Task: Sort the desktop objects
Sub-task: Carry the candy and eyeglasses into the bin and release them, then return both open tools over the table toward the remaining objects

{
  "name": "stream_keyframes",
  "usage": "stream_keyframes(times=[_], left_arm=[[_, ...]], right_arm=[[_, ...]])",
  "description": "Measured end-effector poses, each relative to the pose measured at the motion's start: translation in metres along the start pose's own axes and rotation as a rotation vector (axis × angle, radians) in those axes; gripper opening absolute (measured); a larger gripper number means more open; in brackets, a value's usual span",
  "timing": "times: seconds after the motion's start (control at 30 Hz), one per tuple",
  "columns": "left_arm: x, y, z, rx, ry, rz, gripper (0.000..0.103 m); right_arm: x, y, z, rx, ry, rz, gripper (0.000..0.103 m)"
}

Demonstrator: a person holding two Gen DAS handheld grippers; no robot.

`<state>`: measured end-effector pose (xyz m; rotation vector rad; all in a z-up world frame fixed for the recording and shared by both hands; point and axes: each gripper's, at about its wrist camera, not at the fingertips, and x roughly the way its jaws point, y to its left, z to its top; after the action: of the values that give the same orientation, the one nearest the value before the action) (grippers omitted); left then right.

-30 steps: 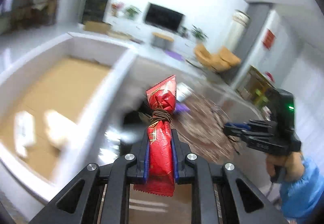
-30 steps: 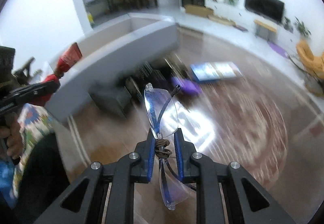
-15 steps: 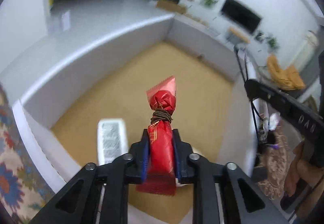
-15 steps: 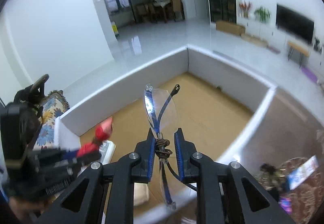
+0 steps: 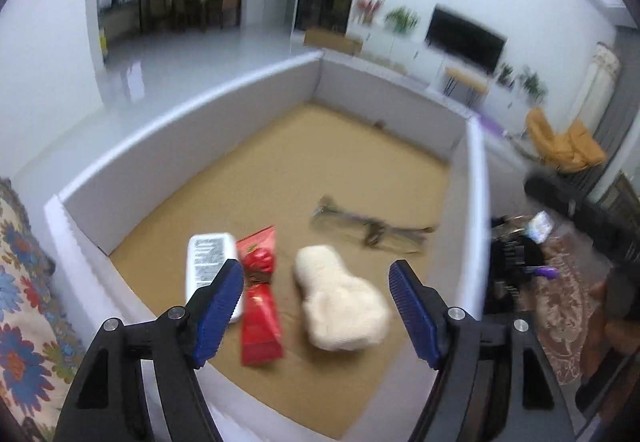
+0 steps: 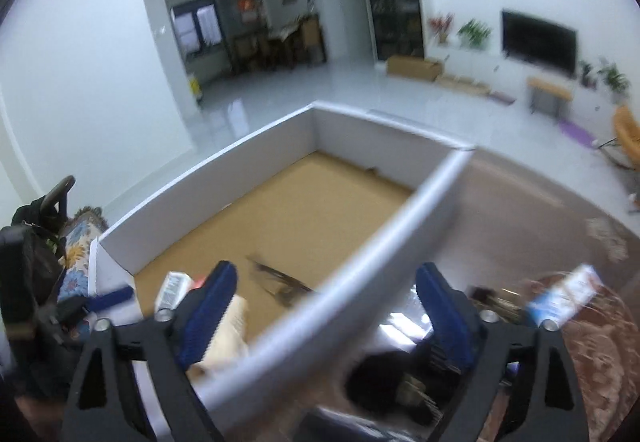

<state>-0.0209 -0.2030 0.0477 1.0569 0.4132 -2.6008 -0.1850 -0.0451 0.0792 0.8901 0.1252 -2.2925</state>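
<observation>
Black grippers (image 5: 316, 306), ribbed blue jaws, silver screws

The left gripper (image 5: 316, 306), which pinched the red candy (image 5: 260, 306) a second ago, is opening with nothing between its fingers; the candy now lies in the box (image 5: 192, 114). The right gripper (image 6: 324, 318) is opening too, and its glasses (image 5: 368, 230) lie on the box floor.

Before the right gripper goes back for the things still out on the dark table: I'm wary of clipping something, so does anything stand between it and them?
Yes. The white box's near wall runs diagonally across the right wrist view, between the opening, empty right gripper's fingers; the dark clutter lies on the table past it, to the right.
</observation>
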Motion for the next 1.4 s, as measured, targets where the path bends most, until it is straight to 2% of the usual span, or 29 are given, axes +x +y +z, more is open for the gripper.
stream_keyframes(times=[0.07, 0.13, 0.2, 0.23, 0.3, 0.4, 0.5, 0.6, 0.83, 0.9, 1.0, 1.23, 1.4], left_arm=[[-0.025, -0.012, -0.007, 0.022, -0.070, -0.052, 0.075], [-0.044, -0.044, -0.020, 0.067, -0.118, -0.152, 0.078], [-0.064, -0.074, -0.038, 0.120, -0.136, -0.243, 0.087], [-0.072, -0.089, -0.049, 0.154, -0.142, -0.285, 0.088], [-0.081, -0.122, -0.073, 0.234, -0.127, -0.358, 0.091], [-0.073, -0.168, -0.112, 0.345, -0.055, -0.427, 0.093], [-0.048, -0.196, -0.148, 0.427, 0.025, -0.396, 0.092], [-0.026, -0.204, -0.168, 0.479, 0.081, -0.353, 0.092], [-0.011, -0.197, -0.178, 0.502, 0.112, -0.259, 0.092], [-0.007, -0.195, -0.179, 0.512, 0.124, -0.231, 0.092], [0.003, -0.196, -0.184, 0.510, 0.145, -0.223, 0.093], [0.007, -0.194, -0.183, 0.495, 0.149, -0.229, 0.093], [0.010, -0.193, -0.183, 0.481, 0.157, -0.217, 0.103]], right_arm=[[-0.030, -0.022, -0.027, -0.009, -0.026, -0.043, 0.095], [-0.056, -0.048, -0.060, -0.010, -0.026, -0.104, 0.095], [-0.080, -0.079, -0.105, 0.007, 0.000, -0.187, 0.095], [-0.089, -0.092, -0.123, 0.020, 0.018, -0.223, 0.095], [-0.110, -0.124, -0.168, 0.069, 0.069, -0.310, 0.095], [-0.134, -0.157, -0.214, 0.137, 0.135, -0.389, 0.095], [-0.151, -0.171, -0.249, 0.175, 0.175, -0.447, 0.095], [-0.165, -0.176, -0.261, 0.207, 0.164, -0.456, 0.095], [-0.152, -0.171, -0.269, 0.213, 0.199, -0.437, 0.095], [-0.148, -0.165, -0.268, 0.209, 0.210, -0.435, 0.099], [-0.145, -0.168, -0.270, 0.230, 0.219, -0.434, 0.103], [-0.145, -0.168, -0.271, 0.236, 0.220, -0.430, 0.103], [-0.145, -0.168, -0.271, 0.236, 0.220, -0.430, 0.103]])
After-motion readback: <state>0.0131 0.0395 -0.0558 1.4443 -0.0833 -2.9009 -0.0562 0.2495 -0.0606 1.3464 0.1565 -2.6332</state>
